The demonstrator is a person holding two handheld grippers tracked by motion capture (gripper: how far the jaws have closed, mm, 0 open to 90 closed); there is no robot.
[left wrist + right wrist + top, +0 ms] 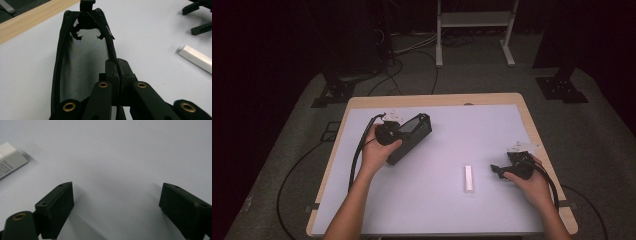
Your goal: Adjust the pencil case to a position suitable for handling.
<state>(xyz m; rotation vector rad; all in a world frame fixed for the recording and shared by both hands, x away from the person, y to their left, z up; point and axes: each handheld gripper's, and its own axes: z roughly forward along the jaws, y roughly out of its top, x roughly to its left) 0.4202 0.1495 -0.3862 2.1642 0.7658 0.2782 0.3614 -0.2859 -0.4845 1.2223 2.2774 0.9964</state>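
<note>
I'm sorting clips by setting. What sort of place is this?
Probably a lab or studio set up for recording: a table with a pale mat, dark surroundings, cables across the carpeted floor, and stand bases beside the table.

The pouch (82,62) is black woven cloth with a toothed zip and a fine grey mesh lining. The left gripper (117,75) is matt black plastic with brass-coloured rivets. The small box (196,58) looks smooth and white, faintly glossy. The table (512,97) shows a pale wood edge under a matt white sheet.
</note>
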